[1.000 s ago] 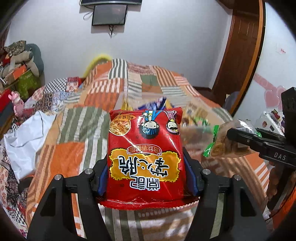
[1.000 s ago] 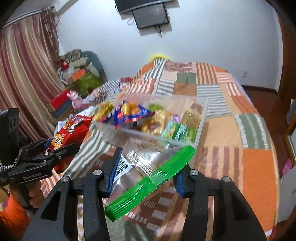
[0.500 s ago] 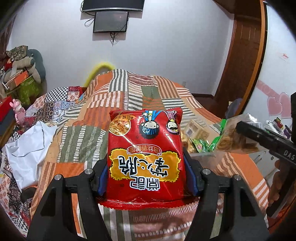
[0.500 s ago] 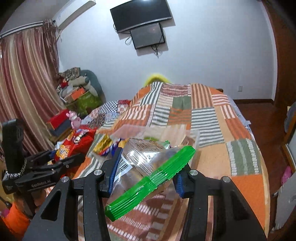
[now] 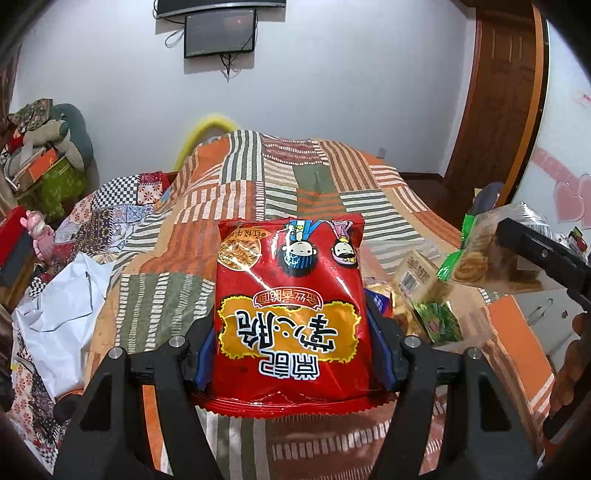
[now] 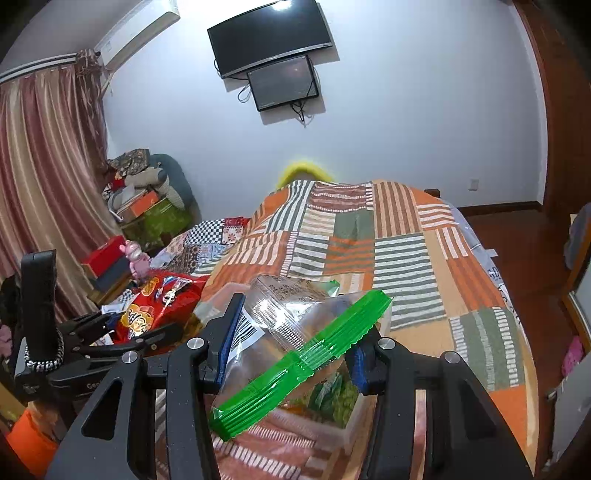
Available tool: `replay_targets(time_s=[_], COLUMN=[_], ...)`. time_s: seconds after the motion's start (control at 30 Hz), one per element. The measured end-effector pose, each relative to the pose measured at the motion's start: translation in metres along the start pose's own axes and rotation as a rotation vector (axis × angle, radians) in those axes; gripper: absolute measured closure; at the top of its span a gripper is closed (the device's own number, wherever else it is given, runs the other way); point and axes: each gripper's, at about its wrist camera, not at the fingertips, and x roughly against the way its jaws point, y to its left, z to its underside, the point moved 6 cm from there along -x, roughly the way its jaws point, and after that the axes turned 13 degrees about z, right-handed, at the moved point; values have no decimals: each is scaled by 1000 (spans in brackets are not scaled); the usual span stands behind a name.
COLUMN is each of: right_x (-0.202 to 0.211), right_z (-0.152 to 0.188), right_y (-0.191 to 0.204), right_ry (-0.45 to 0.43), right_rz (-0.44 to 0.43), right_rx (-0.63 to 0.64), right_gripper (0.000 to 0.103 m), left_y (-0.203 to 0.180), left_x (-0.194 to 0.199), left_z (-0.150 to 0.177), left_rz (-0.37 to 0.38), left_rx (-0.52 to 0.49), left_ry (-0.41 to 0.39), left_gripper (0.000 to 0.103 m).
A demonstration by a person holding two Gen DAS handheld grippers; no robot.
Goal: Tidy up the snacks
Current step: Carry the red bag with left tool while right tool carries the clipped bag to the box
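Your left hand-held gripper [image 5: 291,363] is clamped on the red snack packet [image 5: 290,314], one blue pad pressing each side edge; the packet stands upright in the grip with its printing upside down to the left wrist camera. Your right hand-held gripper [image 6: 291,354] is clamped on a clear bag with a green sealed edge [image 6: 299,343], the green strip running from 7 o'clock up to 1 o'clock across the pads. Both packets hang above the bed.

Just past the right gripper, at 5 o'clock in its view, sits the clear plastic bin [image 6: 360,417] on the striped patchwork quilt [image 6: 406,251]; green-wrapped snacks [image 6: 328,397] lie inside, though its other contents are too hidden to name. From the left wrist, the bin's snacks [image 5: 424,295] show at 3 o'clock, beside the red packet.

Farther off, a white sheet [image 5: 62,306] lies at 9 o'clock on the bed. On the far wall at 12 o'clock hangs a television [image 6: 269,35] with a smaller screen [image 6: 282,83] under it.
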Motion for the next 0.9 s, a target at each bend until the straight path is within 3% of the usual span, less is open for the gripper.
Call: replay_targets(time_s=[0.6, 0.9], right_x=[-66, -84], right_z=[5, 19], right_y=[5, 9], right_ry=[94, 170], right_rz=[17, 21], right_rx=[-6, 14], right_gripper=[58, 56], left_y=[9, 21], left_x=[-58, -66], left_z=[-27, -12], left_rz=[10, 10], left_rx=[48, 77], left_ry=[47, 98], left_gripper=[35, 24])
